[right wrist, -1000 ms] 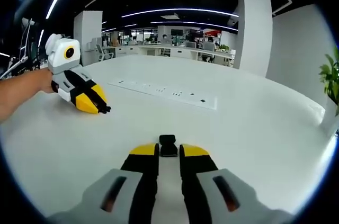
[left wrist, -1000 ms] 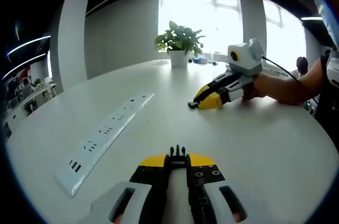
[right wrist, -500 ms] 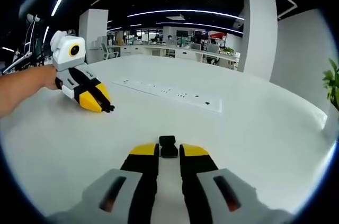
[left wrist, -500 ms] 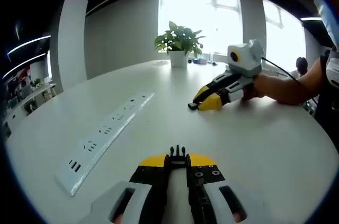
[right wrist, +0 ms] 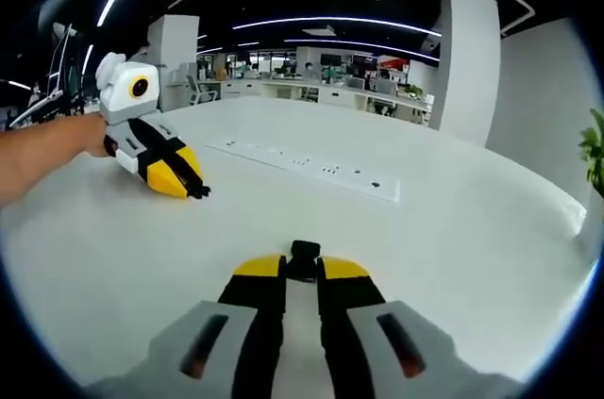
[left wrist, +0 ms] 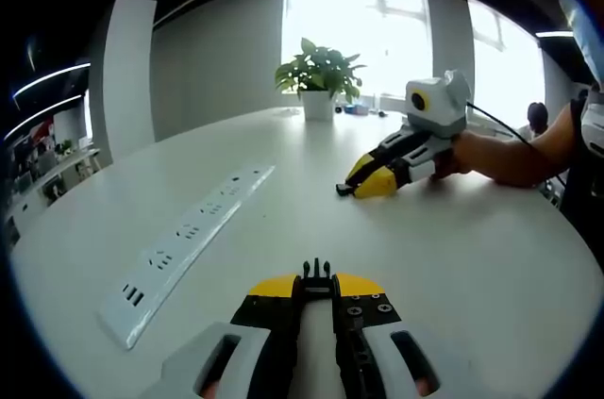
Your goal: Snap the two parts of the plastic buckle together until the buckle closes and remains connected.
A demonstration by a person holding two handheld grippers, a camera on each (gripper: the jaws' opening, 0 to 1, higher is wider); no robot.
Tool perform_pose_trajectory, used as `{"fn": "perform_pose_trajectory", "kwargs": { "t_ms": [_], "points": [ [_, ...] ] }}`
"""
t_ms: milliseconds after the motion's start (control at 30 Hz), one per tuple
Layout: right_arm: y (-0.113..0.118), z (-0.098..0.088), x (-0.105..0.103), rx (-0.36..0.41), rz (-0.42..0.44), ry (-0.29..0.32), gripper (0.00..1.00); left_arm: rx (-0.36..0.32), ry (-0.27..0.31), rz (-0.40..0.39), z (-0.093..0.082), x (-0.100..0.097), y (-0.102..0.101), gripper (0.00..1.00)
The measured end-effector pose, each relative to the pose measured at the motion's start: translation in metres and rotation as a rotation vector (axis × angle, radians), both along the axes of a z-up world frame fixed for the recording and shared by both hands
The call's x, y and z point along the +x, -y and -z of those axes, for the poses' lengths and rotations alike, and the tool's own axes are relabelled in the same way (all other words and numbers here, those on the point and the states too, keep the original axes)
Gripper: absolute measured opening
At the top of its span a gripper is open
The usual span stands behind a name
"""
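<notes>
Lying along the left of the left gripper view, a white power strip [left wrist: 189,243] runs up the white table [left wrist: 453,267], its sockets facing up. Right of it, at the bottom middle, the left gripper [left wrist: 317,278] has its yellow-tipped jaws drawn close together on a small black pronged buckle part [left wrist: 317,273], whose prongs stick out past the tips and over the tabletop. Further back a potted plant [left wrist: 319,78] stands by the bright window. To the right of the plant the right gripper [left wrist: 345,189] comes in from the side, held by a person's hand [left wrist: 453,156], its jaws nearly closed on a black piece [left wrist: 343,189] that rests low by the table; the two grippers are well apart. In the right gripper view the left gripper [right wrist: 200,191] sits at the left, held by a hand [right wrist: 94,135] on a bare forearm, black prongs [right wrist: 201,191] poking from its yellow tips close over the table (whether they touch it I cannot tell). Right of it the power strip [right wrist: 311,168] stretches across the table [right wrist: 472,257]. At the bottom middle the right gripper [right wrist: 303,265] grips the other black buckle part [right wrist: 304,254] between narrowly parted jaws. The two buckle halves are apart, one in each gripper.
</notes>
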State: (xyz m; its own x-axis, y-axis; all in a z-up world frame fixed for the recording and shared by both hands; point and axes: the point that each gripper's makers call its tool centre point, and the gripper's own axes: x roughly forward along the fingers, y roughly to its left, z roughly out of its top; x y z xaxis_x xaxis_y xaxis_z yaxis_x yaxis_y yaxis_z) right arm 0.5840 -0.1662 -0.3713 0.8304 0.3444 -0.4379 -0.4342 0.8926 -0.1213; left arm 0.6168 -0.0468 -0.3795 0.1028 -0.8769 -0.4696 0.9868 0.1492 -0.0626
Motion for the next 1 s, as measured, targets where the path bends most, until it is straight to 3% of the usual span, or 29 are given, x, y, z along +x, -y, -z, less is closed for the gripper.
{"fn": "perform_pose_trajectory", "kwargs": {
  "t_ms": [467,800,1000],
  "points": [
    [0.006,-0.001,0.003,0.021,0.005,-0.012,0.11,0.03,-0.016,-0.022,0.0,0.003,-0.001,0.1],
    [0.011,-0.015,0.009,0.038,0.003,0.051,0.1,0.033,-0.007,-0.034,0.0,0.001,-0.001,0.1],
    [0.011,-0.012,0.008,0.041,-0.01,0.026,0.1,0.042,0.008,-0.028,-0.001,0.003,-0.001,0.1]
  ]
}}
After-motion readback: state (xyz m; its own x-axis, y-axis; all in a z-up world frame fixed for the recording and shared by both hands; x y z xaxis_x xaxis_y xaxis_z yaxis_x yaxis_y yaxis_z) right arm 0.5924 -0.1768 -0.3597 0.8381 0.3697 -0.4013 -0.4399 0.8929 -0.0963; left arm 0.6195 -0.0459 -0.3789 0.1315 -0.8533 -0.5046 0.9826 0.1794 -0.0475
